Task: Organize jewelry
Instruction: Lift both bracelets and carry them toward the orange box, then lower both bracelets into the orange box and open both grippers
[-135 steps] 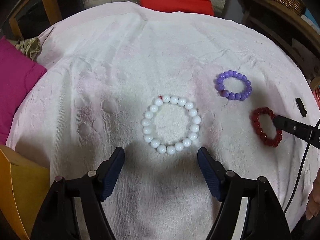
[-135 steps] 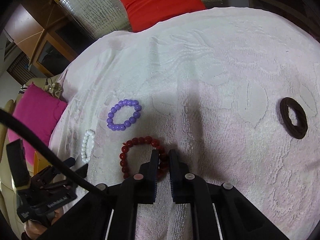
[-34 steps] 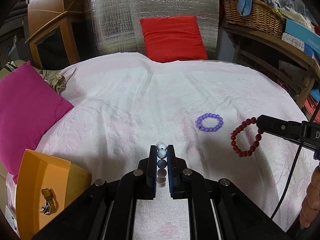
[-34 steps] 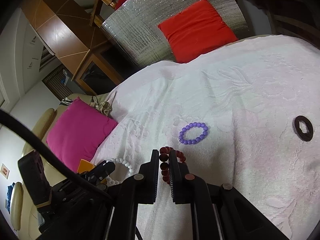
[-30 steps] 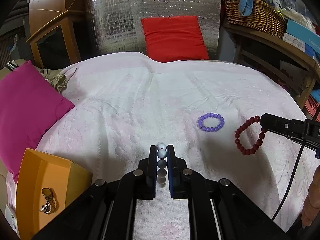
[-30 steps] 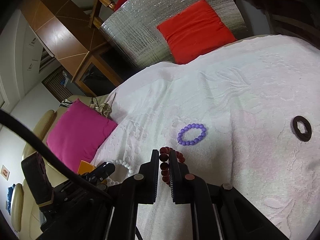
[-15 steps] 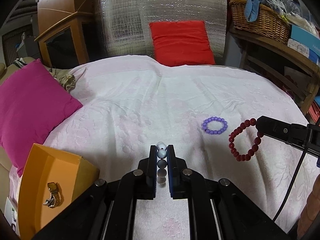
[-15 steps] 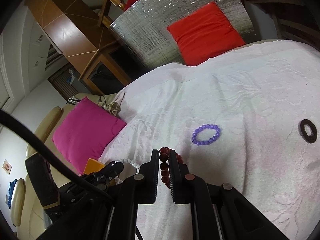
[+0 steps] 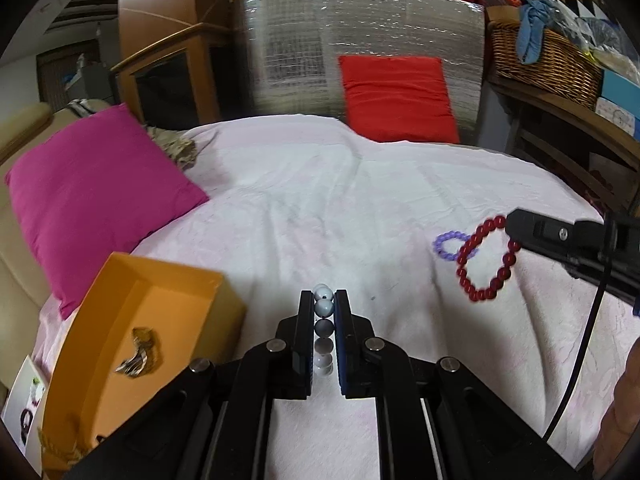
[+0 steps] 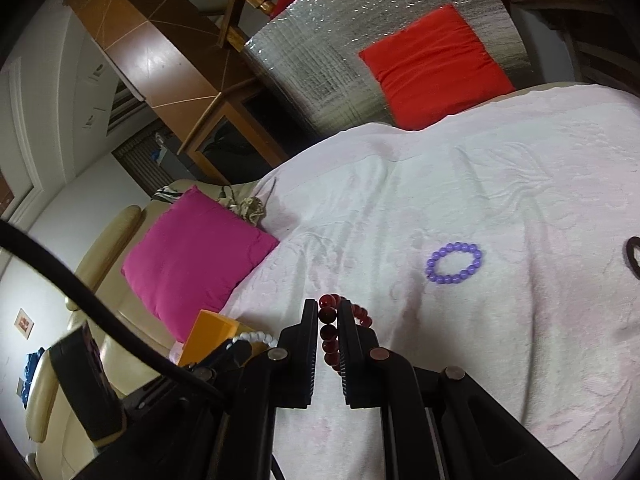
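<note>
My left gripper (image 9: 323, 308) is shut on the white bead bracelet (image 9: 323, 309) and holds it above the pink cloth. An open orange box (image 9: 132, 344) with a gold watch (image 9: 138, 356) inside sits just to its lower left. My right gripper (image 10: 328, 316) is shut on the red bead bracelet (image 10: 329, 334), which hangs as a ring in the left wrist view (image 9: 486, 260). The purple bead bracelet (image 10: 454, 263) lies flat on the cloth, ahead and right of the right gripper. In the right wrist view the white bracelet (image 10: 252, 338) and orange box (image 10: 208, 334) show at lower left.
A magenta cushion (image 9: 88, 196) lies at the left edge of the bed, a red cushion (image 9: 396, 96) at the back against a silver foil panel. A dark ring (image 10: 634, 256) lies at the far right. A wicker basket (image 9: 544, 64) stands on a shelf at the right.
Both grippers have lifted their bracelets off the cloth and moved left. The orange box has come closer to the left gripper. The red bracelet now overlaps the purple one in the left view.
</note>
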`<state>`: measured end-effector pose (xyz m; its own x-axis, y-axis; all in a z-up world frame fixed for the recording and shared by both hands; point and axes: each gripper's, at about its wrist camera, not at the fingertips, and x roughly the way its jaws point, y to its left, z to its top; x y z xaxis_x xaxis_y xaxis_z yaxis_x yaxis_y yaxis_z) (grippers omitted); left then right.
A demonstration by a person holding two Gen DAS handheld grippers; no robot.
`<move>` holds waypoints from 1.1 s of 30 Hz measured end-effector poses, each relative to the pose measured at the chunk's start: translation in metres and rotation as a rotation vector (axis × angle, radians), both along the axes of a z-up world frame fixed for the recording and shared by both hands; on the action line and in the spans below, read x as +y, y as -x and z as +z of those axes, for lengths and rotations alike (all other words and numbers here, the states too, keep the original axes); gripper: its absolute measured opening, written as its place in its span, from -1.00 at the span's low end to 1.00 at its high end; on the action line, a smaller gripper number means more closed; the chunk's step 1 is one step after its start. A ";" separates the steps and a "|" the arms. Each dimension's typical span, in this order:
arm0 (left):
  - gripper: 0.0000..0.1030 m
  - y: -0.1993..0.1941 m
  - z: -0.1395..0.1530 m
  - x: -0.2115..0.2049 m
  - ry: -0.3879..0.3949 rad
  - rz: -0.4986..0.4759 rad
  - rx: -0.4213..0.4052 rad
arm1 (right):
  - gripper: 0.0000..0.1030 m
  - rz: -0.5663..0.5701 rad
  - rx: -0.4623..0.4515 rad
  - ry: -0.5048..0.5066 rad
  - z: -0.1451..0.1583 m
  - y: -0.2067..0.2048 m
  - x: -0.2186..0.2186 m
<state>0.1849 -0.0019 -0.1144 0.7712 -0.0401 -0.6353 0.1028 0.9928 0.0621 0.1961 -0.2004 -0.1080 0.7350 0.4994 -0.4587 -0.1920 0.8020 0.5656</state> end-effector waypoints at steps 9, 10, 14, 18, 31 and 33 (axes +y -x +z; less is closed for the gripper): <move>-0.81 0.043 0.032 0.038 -0.026 0.076 -0.078 | -0.79 0.069 -0.033 -0.007 0.007 0.007 0.025; -0.81 0.049 0.040 0.045 -0.035 0.088 -0.096 | -0.79 0.075 -0.036 -0.009 0.007 0.007 0.028; -0.81 0.067 0.066 0.081 -0.057 0.154 -0.149 | -0.79 0.104 -0.041 -0.027 0.008 0.009 0.043; -0.81 0.084 0.077 0.119 -0.076 0.233 -0.170 | -0.79 0.142 -0.056 -0.040 0.011 0.011 0.063; -0.81 0.090 0.048 0.204 -0.075 0.401 -0.080 | -0.79 0.299 -0.097 -0.092 0.023 0.003 0.151; -0.81 0.085 0.040 0.206 -0.069 0.404 -0.060 | -0.79 0.317 -0.074 -0.099 0.018 -0.006 0.163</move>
